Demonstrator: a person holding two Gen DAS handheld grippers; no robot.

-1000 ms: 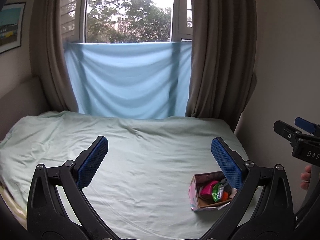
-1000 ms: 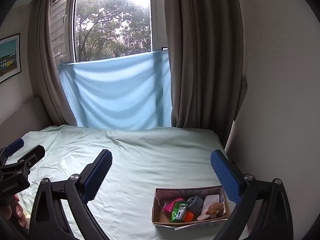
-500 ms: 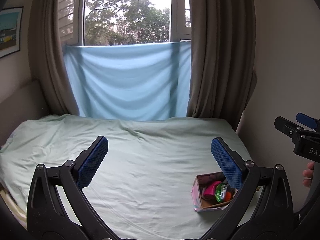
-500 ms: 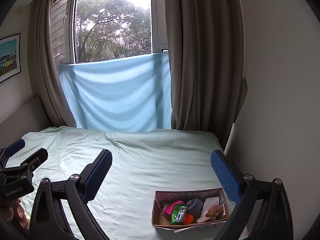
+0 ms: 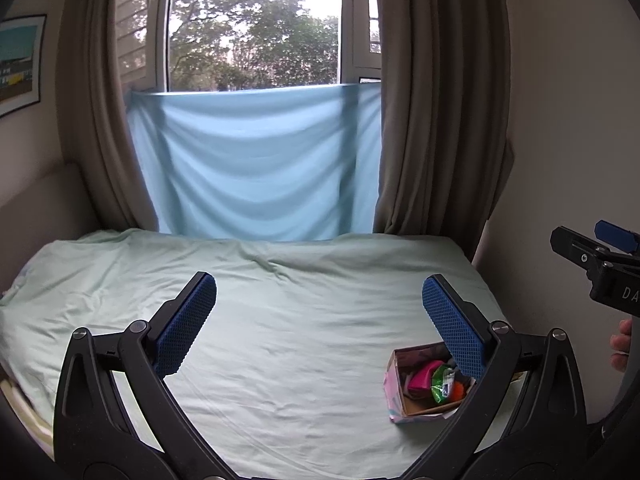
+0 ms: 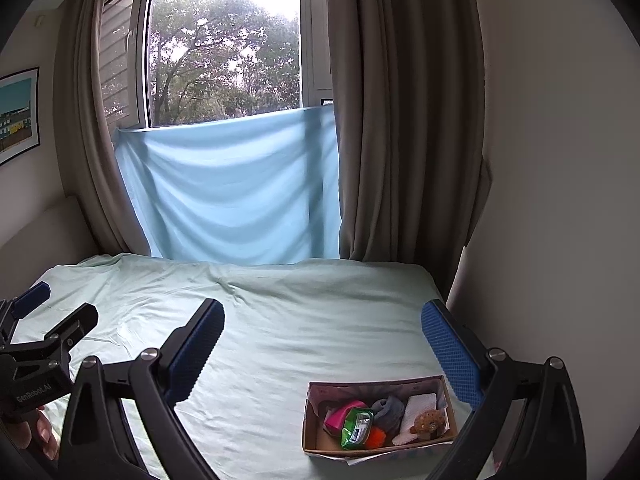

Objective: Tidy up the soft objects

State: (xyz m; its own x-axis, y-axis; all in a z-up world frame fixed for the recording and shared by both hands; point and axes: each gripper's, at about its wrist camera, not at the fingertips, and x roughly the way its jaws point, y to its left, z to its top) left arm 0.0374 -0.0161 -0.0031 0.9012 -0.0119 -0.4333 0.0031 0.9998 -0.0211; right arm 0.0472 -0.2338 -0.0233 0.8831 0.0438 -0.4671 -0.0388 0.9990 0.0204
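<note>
Pale green bedsheet (image 6: 320, 332) covers the mattress, wrinkled, spreading wide beneath both grippers. Near its right edge, close to the wall (image 6: 560, 200), sits a cardboard box (image 6: 400, 386) holding a pink item (image 6: 340, 416), a green packet (image 6: 356, 432), a grey sock (image 6: 388, 412) and a small brown plush (image 6: 428, 420). The right gripper (image 6: 320, 360) hangs above it with jaws spread wide, holding nothing; the box lies just inside its right finger. The left gripper (image 5: 320, 320) is likewise wide apart and bare, the box partly behind its right finger. Farther off, a blue cloth (image 6: 228, 188) hangs under the window (image 6: 224, 52) between brown curtains (image 6: 408, 120).
</note>
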